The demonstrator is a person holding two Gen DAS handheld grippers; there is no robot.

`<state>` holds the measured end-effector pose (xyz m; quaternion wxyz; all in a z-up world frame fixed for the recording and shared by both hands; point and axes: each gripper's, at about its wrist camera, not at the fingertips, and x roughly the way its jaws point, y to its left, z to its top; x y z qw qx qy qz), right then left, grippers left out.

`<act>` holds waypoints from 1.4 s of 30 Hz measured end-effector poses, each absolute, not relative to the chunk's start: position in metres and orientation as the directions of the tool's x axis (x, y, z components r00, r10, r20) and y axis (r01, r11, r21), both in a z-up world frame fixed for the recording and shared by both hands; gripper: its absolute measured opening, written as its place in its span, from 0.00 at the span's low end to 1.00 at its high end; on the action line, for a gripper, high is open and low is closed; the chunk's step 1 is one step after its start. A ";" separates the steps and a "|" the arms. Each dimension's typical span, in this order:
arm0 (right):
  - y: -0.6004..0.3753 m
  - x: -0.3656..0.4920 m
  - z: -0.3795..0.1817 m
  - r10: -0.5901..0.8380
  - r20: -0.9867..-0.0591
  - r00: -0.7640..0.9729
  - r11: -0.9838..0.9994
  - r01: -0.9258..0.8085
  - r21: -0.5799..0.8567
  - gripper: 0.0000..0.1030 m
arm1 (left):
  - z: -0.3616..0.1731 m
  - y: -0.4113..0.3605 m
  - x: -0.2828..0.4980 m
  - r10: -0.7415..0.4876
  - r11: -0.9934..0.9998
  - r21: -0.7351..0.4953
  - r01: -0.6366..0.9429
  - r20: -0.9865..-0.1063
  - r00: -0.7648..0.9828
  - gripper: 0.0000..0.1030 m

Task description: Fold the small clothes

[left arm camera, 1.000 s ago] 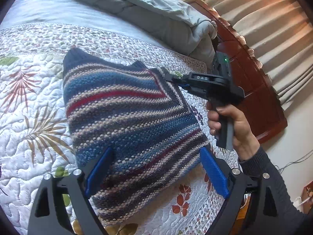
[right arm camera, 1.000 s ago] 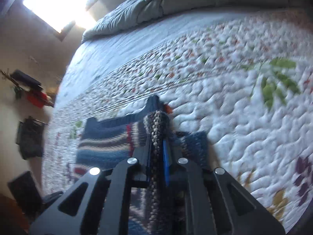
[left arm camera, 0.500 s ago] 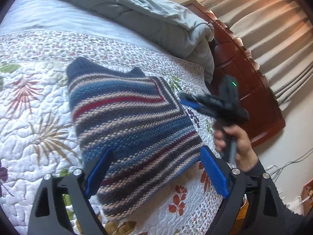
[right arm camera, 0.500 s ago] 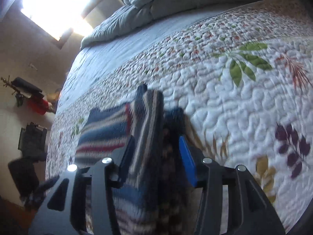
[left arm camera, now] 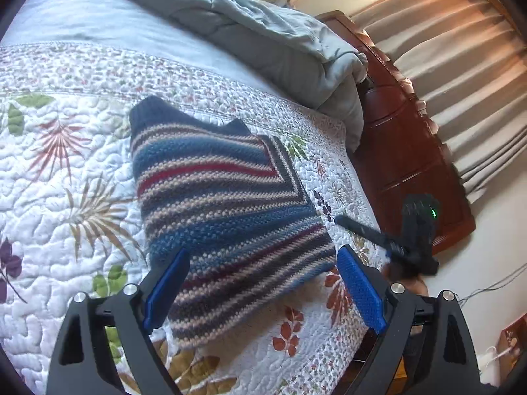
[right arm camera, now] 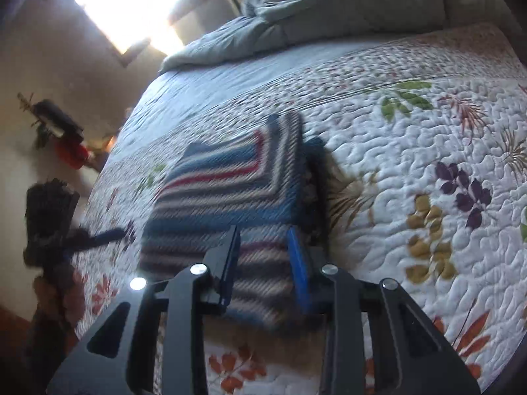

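Your sweater sits folded flat on the quilt, stripes up, near the bed's corner. Your left gripper hangs over its near edge with jaws spread wide, nothing in them. Your right gripper is off the knit, empty, jaws just been closing to a narrow gap. The duvet is bunched up by the headboard.

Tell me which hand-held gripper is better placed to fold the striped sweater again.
Probably the left hand-held gripper: it hovers open straddling the near edge of the striped sweater. The right hand-held gripper, jaws just closing on nothing, sits off the sweater's side, above the quilt.
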<state>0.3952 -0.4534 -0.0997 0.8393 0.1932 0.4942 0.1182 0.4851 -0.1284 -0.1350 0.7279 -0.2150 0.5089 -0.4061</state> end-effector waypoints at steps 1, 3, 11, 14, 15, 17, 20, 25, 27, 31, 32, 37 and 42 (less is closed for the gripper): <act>-0.449 0.390 -0.106 0.414 -0.787 0.457 0.890 -0.020 0.456 0.29 | -0.138 -0.129 0.485 -0.807 0.581 -0.727 0.366 -0.574 0.141 0.89; -0.443 0.390 -0.131 0.422 -0.809 0.408 0.885 0.007 0.466 0.26 | -0.151 -0.135 0.485 -0.789 0.602 -0.723 0.340 -0.604 0.112 0.89; -0.452 0.382 -0.135 0.404 -0.826 0.393 0.895 0.016 0.445 0.72 | -0.165 -0.122 0.477 -0.820 0.562 -0.771 0.298 -0.567 0.079 0.89; -0.454 0.379 -0.120 0.370 -0.833 0.410 0.914 -0.001 0.406 0.86 | -0.157 -0.107 0.486 -0.837 0.542 -0.783 0.305 -0.537 0.110 0.93; -0.456 0.384 -0.120 0.399 -0.827 0.396 0.900 0.004 0.436 0.88 | -0.158 -0.103 0.491 -0.839 0.540 -0.789 0.292 -0.531 0.115 0.94; -0.464 0.397 -0.131 0.487 -0.797 0.357 0.844 0.043 0.535 0.91 | -0.165 -0.097 0.505 -0.850 0.526 -0.818 0.235 -0.515 0.111 0.94; -0.485 0.415 -0.149 0.594 -0.733 0.331 0.738 0.138 0.660 0.91 | -0.178 -0.095 0.523 -0.845 0.535 -0.827 0.174 -0.527 0.098 0.95; -0.515 0.435 -0.169 0.623 -0.692 0.365 0.650 0.252 0.717 0.91 | -0.192 -0.093 0.539 -0.820 0.572 -0.809 0.131 -0.563 0.105 0.96; -0.515 0.436 -0.167 0.612 -0.695 0.376 0.661 0.240 0.711 0.91 | -0.195 -0.092 0.540 -0.820 0.572 -0.810 0.130 -0.562 0.110 0.96; -0.505 0.434 -0.170 0.647 -0.676 0.353 0.649 0.211 0.731 0.91 | -0.183 -0.109 0.532 -0.708 0.705 -0.670 0.233 -0.689 0.159 0.96; -0.503 0.437 -0.172 0.655 -0.673 0.344 0.646 0.207 0.735 0.91 | -0.164 -0.122 0.520 -0.607 0.786 -0.523 0.329 -0.755 0.250 0.96; -0.503 0.443 -0.182 0.651 -0.673 0.349 0.646 0.209 0.734 0.91 | -0.102 -0.189 0.437 -0.298 0.831 0.128 0.541 -0.719 0.628 0.96; -0.501 0.455 -0.179 0.635 -0.688 0.352 0.666 0.201 0.718 0.91 | -0.090 -0.209 0.404 -0.275 0.786 0.266 0.558 -0.657 0.702 0.96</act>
